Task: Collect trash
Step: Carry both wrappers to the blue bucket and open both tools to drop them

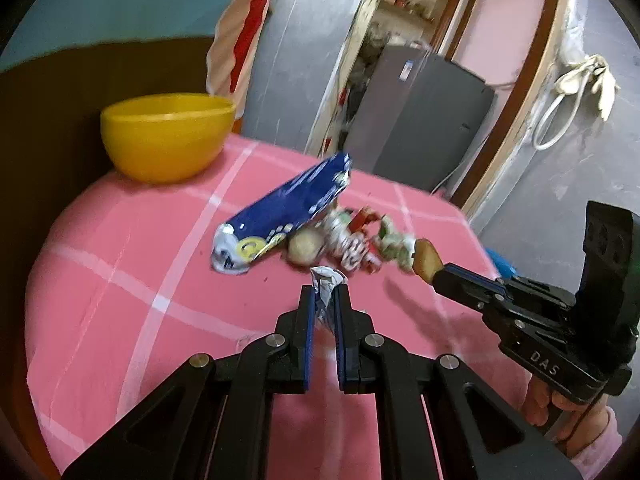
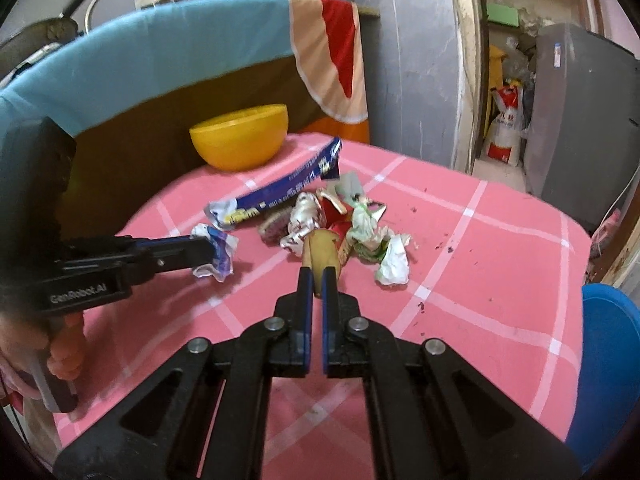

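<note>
My left gripper (image 1: 324, 292) is pinched tight on a crumpled white and blue wrapper (image 1: 325, 282), which sticks up out of the tips and hangs clear of the pink checked tablecloth (image 1: 120, 280). From the other camera you can see the same wad (image 2: 216, 254) bunched at the end of the fingers, off the cloth.

My right gripper (image 2: 317, 276) has a tan, stubby bit of food scrap (image 2: 324, 256) clamped between the pads, jaws partly apart because the thing is chunky. From the left camera it pokes out past the fingertips (image 1: 426, 262).

Just beyond both tools sits the rest of the trash pile (image 2: 344, 220): a long blue snack packet (image 1: 288, 212) lying tilted with one end lifted, a roundish brown lump (image 1: 306, 246) right beside it, some red and white crumpled wrappers, and a green and white balled-up paper (image 2: 384, 252) on the right side of the heap.

Further back, near the far edge of the cloth, a yellow bowl (image 1: 168, 136) stands upright, well apart from the pile. A blue bin (image 2: 612, 360) is off the table's right edge.
</note>
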A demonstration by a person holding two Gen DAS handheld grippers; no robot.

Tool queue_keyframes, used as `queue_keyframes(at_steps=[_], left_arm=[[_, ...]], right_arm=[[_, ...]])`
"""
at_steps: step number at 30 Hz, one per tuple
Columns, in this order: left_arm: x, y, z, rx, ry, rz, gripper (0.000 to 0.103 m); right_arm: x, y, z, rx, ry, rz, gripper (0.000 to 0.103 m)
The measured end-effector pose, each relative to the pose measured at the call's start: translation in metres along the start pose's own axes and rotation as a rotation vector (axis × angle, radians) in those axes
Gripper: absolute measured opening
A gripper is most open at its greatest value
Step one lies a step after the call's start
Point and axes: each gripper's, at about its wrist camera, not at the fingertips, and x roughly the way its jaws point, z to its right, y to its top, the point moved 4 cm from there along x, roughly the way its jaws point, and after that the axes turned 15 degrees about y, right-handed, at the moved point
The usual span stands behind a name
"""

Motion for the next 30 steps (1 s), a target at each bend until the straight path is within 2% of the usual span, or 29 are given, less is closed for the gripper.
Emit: queue_keyframes(at_steps=[4, 8, 16, 23, 30], left_arm=[[-0.015, 0.007, 0.012, 0.010, -0.013, 0.094, 0.007], [-0.035, 0.019, 0.036, 0.034, -0.024, 0.220, 0.007], [-0.058, 0.038, 0.095, 0.083, -0.096, 0.384, 0.007], [-0.059, 0.050, 0.153, 0.141, -0.177, 0.442, 0.007], [-0.049, 0.047, 0.216, 0.201, -0.255, 0.423, 0.007]], right_arm=[[-0.023, 0.004, -0.008, -0.033, -0.026, 0.093, 0.064], [-0.051, 0.009, -0.010, -0.061, -0.072, 0.199, 0.064], [-0.123, 0.016, -0.006, -0.104, -0.220, 0.413, 0.064], [-0.180, 0.010, 0.010, -0.103, -0.351, 0.513, 0.064], [-0.224, -0.006, 0.038, -0.038, -0.448, 0.560, 0.064]])
